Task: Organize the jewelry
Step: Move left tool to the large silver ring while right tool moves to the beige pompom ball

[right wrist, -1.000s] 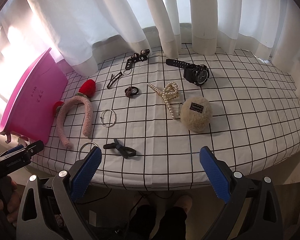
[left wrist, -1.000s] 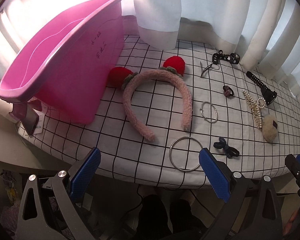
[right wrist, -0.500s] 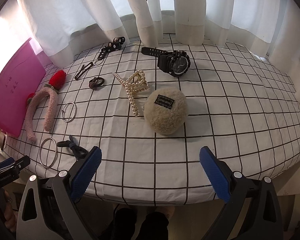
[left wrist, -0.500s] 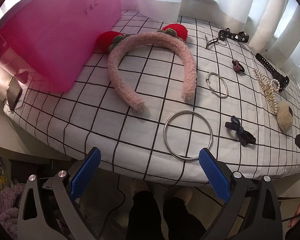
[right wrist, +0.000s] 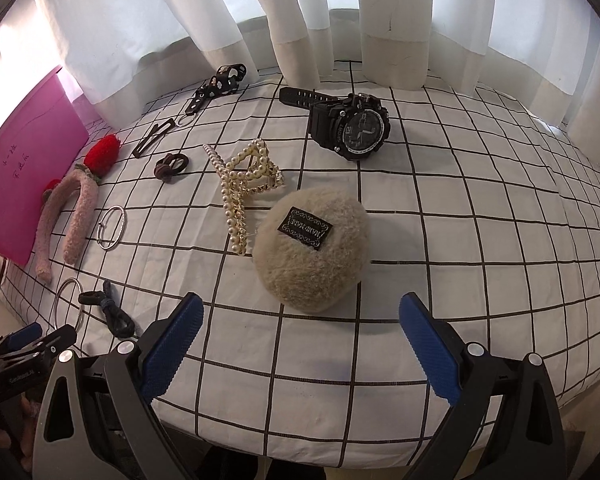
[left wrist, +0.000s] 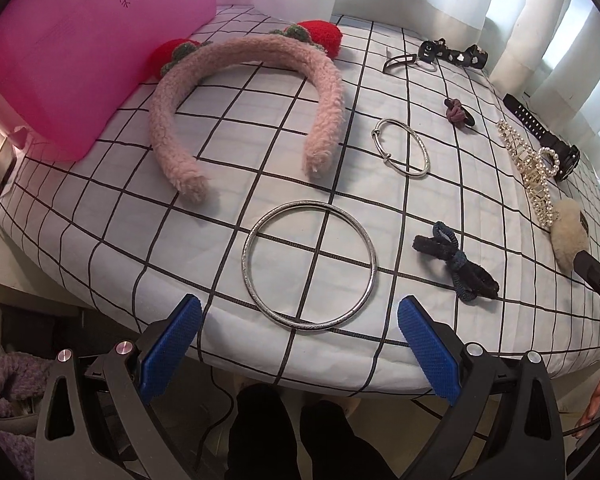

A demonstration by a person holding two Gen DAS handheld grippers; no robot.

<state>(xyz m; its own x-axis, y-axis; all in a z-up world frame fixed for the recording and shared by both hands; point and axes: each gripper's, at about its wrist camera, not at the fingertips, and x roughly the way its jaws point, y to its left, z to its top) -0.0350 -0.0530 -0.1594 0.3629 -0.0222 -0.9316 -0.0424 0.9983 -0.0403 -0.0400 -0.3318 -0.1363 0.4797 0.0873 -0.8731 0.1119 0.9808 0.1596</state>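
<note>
My left gripper is open and empty at the table's front edge, its blue pads either side of the near rim of a large silver bangle. Beyond lie a pink fluffy headband with red strawberries, a thin silver bracelet and a dark hair bow. My right gripper is open and empty just before a beige fluffy clip. A pearl claw clip and a black watch lie behind it. The pink bin stands at the left.
A brown hair tie, a black hairpin and a black strap with white hearts lie toward the back. White curtains hang behind the checked tablecloth. The left gripper shows at the right wrist view's lower left.
Both grippers have moved forward and lower toward the table. The silver bangle now sits close between the left pads, and the fluffy clip close before the right pads. Both stayed open.
</note>
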